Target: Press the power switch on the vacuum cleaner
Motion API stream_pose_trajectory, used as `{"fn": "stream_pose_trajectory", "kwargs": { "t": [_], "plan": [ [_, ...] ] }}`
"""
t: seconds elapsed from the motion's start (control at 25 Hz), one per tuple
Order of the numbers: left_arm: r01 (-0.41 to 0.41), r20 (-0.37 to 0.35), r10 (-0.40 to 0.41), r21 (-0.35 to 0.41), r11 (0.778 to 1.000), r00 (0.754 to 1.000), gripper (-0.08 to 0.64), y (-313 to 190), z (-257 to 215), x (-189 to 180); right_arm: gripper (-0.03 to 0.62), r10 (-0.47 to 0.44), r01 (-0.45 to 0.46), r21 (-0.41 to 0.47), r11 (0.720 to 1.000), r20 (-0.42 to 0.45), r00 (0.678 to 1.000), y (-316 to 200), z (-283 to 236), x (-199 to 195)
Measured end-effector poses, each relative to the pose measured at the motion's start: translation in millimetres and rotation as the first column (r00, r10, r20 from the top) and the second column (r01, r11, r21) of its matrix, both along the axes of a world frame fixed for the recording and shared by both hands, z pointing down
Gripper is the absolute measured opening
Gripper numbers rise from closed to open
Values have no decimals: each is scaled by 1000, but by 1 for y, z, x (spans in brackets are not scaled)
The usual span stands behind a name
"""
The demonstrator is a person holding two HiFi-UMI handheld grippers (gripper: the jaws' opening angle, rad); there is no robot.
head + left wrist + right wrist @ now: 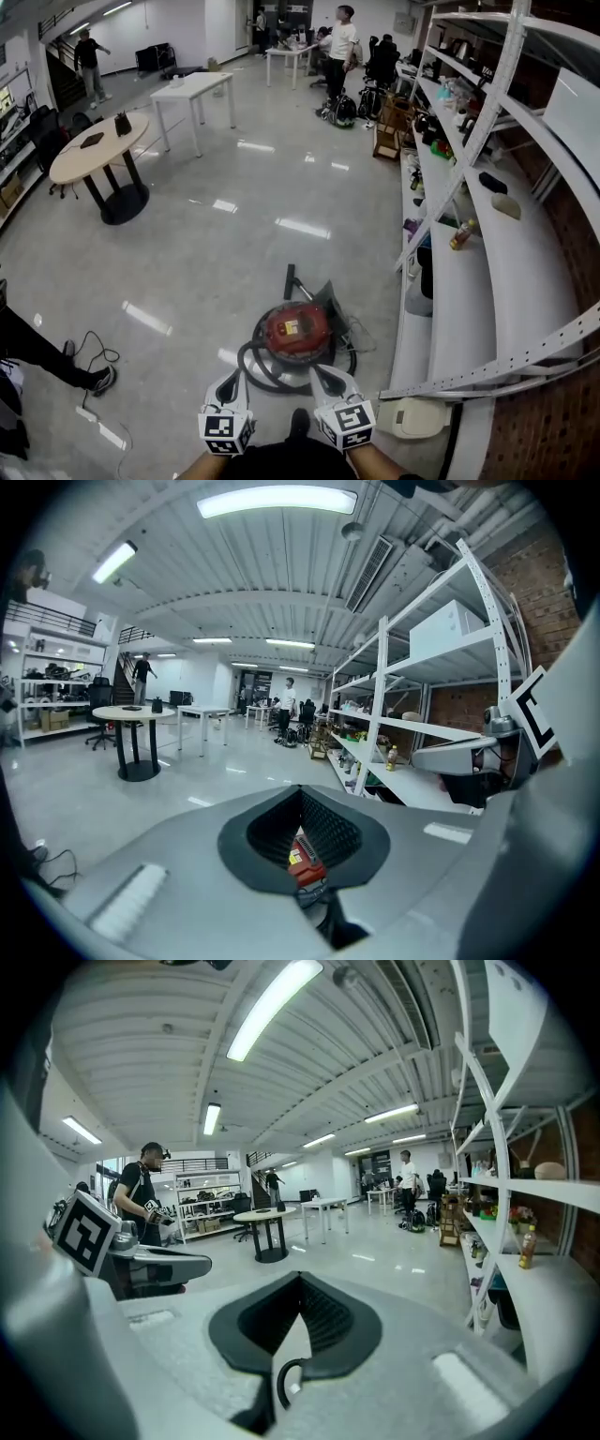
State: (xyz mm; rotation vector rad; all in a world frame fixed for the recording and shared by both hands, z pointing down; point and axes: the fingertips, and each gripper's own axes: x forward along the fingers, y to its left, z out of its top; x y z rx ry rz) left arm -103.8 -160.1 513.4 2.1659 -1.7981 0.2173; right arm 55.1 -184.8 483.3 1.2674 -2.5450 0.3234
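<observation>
The red vacuum cleaner [298,330] sits on the glossy floor just ahead of me, and its black hose [258,361] coils round its base. My left gripper [228,386] hovers above the hose at the vacuum's near left. My right gripper [330,380] hovers at its near right edge. Both are shut and hold nothing. In the left gripper view, the left gripper [302,794] shows a sliver of the red vacuum cleaner [305,866] through the gap behind its closed tips. In the right gripper view, the right gripper [300,1283] shows only pale floor and a loop of black hose [279,1379].
A tall white shelving rack [487,281] with bottles and boxes runs along the right, with a white object [412,418] at its foot. A person's leg and shoe [98,380] and a thin cable [94,352] lie at the left. A round table [94,150], a white table [192,89] and people stand farther off.
</observation>
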Motion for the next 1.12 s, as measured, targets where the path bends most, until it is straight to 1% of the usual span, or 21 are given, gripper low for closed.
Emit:
{"fn": "stream_pose_trajectory", "kwargs": {
  "t": [0.16, 0.44, 0.6, 0.84, 1.12],
  "plan": [
    [17, -3, -18, -20, 1000, 1000, 15, -14, -5, 6, -8, -18, 18, -26, 1000, -5, 1000, -13, -1, 2],
    [64, -3, -65, -69, 996, 998, 15, -30, 12, 17, -8, -56, 55, -86, 995, -11, 998, -34, 22, 11],
    [80, 3, -80, -86, 993, 997, 15, -39, 18, 20, -8, -75, 74, -103, 992, -10, 997, -46, 30, 11],
    [89, 11, -88, -92, 992, 996, 15, -60, 21, 26, -8, -93, 90, -120, 989, -13, 996, -67, 39, 14],
    [77, 12, -76, -116, 990, 997, 15, -82, 34, 37, -8, -118, 111, -180, 977, -27, 993, -91, 64, 11]
  ]
}}
